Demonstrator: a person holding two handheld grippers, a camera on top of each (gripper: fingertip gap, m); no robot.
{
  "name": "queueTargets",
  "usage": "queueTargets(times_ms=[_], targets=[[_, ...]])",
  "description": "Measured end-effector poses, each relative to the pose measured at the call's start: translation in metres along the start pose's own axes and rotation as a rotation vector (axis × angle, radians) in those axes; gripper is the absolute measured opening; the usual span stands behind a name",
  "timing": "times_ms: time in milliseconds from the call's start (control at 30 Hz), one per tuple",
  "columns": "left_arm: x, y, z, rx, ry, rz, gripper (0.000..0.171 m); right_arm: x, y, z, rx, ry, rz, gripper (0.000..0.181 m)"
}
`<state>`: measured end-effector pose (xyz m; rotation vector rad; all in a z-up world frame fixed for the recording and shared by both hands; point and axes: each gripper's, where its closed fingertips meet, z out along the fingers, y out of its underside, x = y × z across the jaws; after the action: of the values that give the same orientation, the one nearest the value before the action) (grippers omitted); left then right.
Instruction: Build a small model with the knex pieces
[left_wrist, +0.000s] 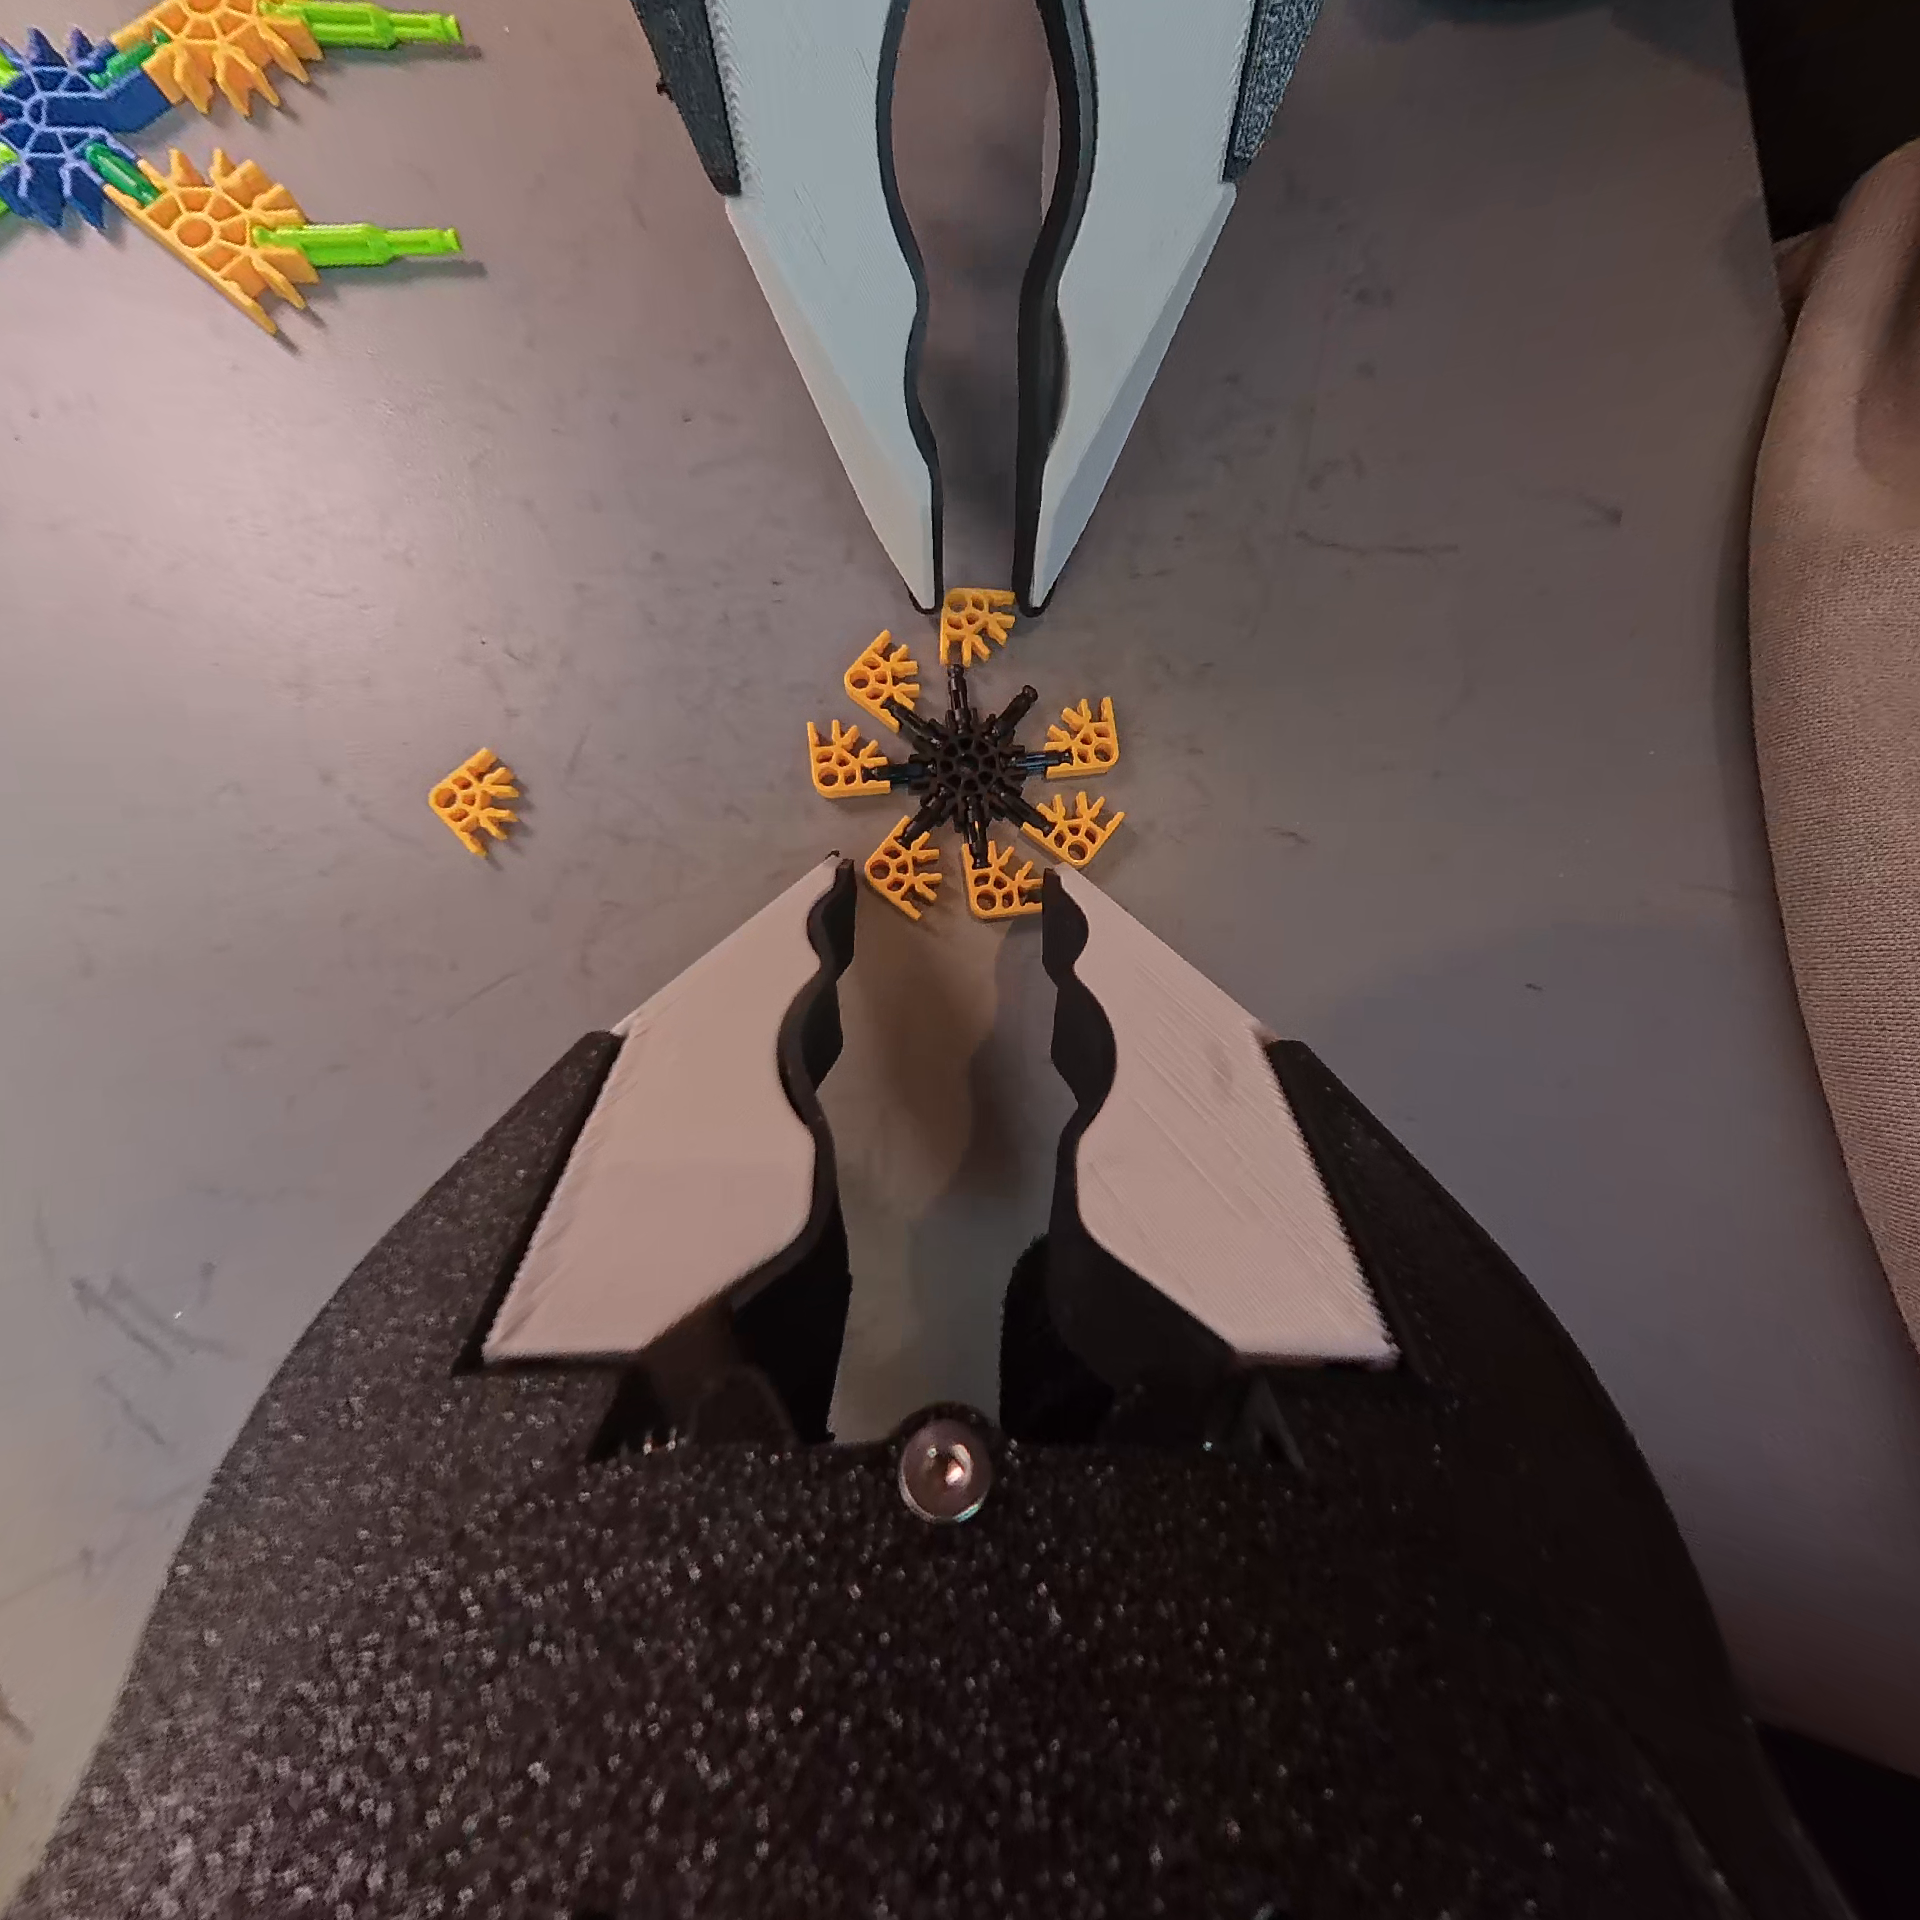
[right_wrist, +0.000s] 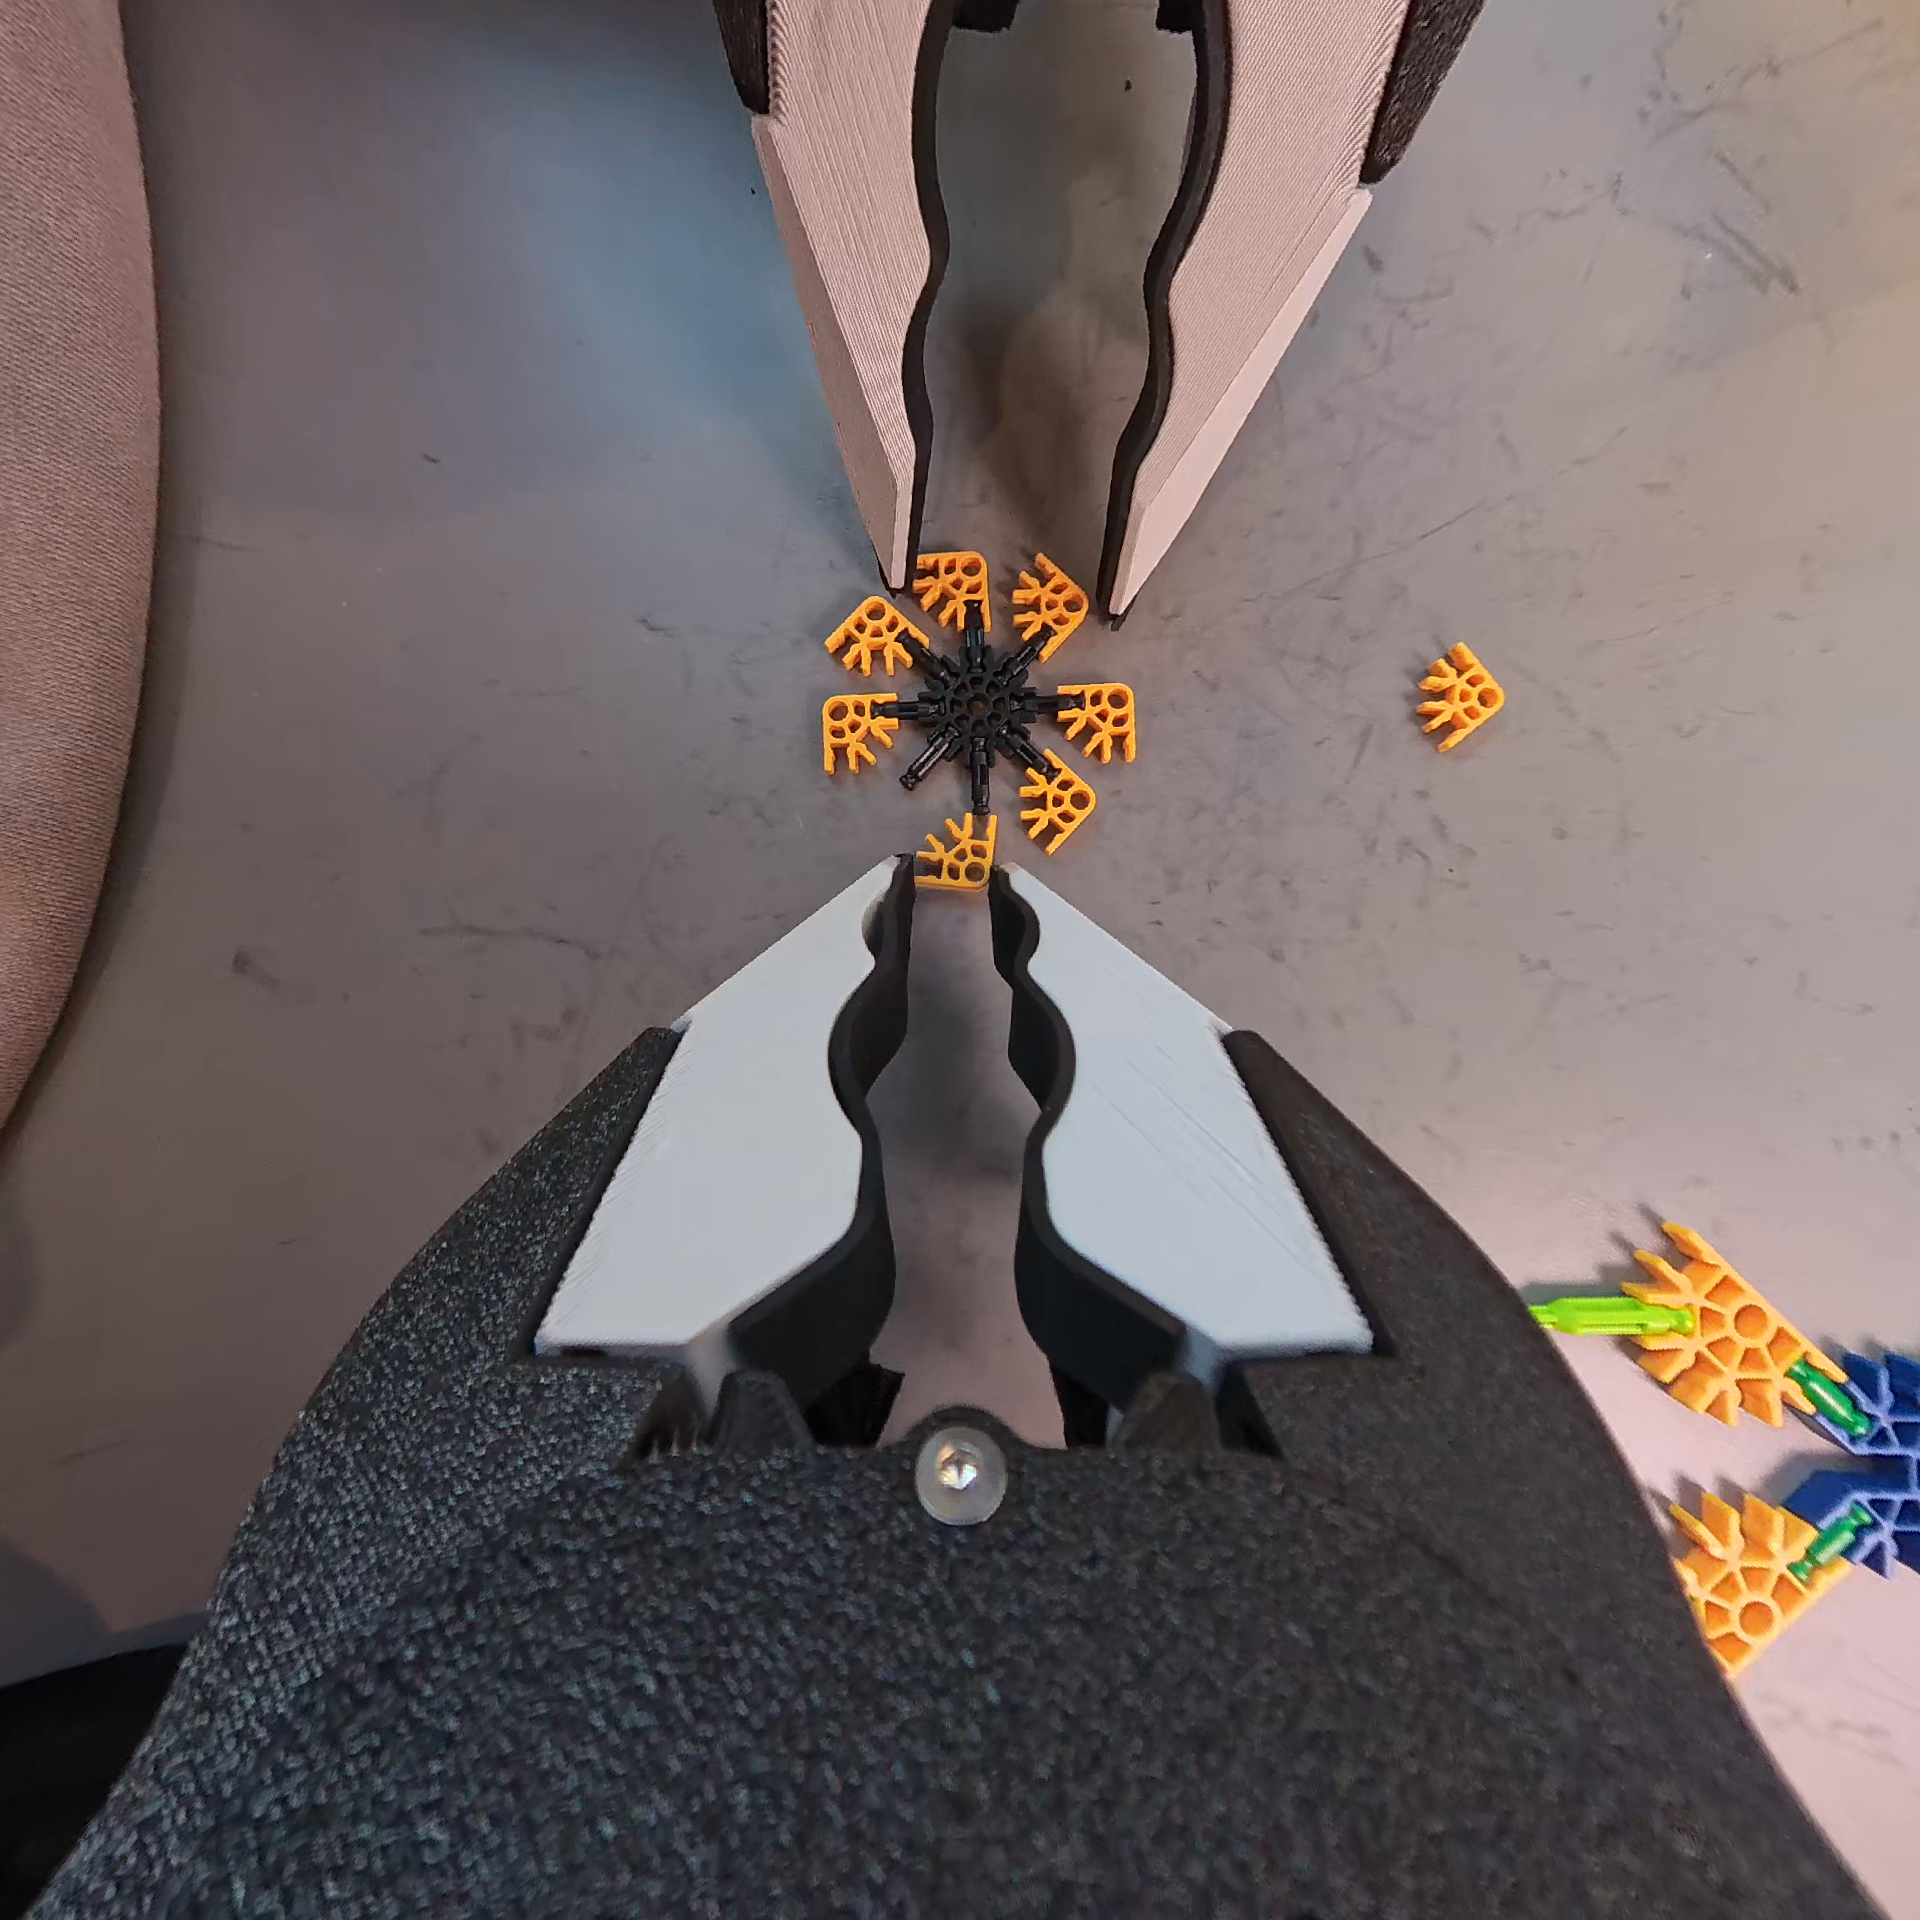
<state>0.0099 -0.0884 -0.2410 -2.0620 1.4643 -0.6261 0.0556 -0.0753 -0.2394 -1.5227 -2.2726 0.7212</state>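
Black hub: centre of both views, flat on the table, eight black rods radiating, six tipped with fitted yellow connectors. Seventh connector: at the end of the rod toward the right gripper; whether seated cannot be told. One rod bare. Table: grey, matte, scuffed and scratched. Beige fabric along the right edge of the left view, left edge of the right view; room otherwise unseen. Loose connector: apart from the hub, middle left in the left view, middle right in the right. Larger assembly of blue, yellow and green parts: upper left of the left view, lower right of the right. Right gripper: tips clasping the seventh connector from both sides. Left gripper: fingers parted, empty, tips flanking two fitted connectors on the hub's opposite side. Nothing between grippers but the wheel.
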Motion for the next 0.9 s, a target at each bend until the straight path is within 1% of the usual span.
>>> queueTargets(times_ms=[167,367,600,900], targets=[[-0.0001,-0.0001,0.0,-0.001,-0.001,-0.002,0.036,0.0012,-0.0058,-0.001,0.023,0.008,0.001,0.013],[0.0001,-0.0002,0.0001,0.0,0.0,-0.001,0.036,0.0009,-0.0035,0.004,0.006,0.003,-0.003,0.013],[-0.0004,-0.0002,0.0,0.003,-0.001,0.003,0.035,-0.0009,-0.0045,0.0047,0.016,-0.008,-0.016,0.015],[-0.0009,0.0,0.0,0.018,0.006,0.012,0.035,-0.0008,-0.0049,0.0057,0.029,-0.015,-0.025,0.014]])
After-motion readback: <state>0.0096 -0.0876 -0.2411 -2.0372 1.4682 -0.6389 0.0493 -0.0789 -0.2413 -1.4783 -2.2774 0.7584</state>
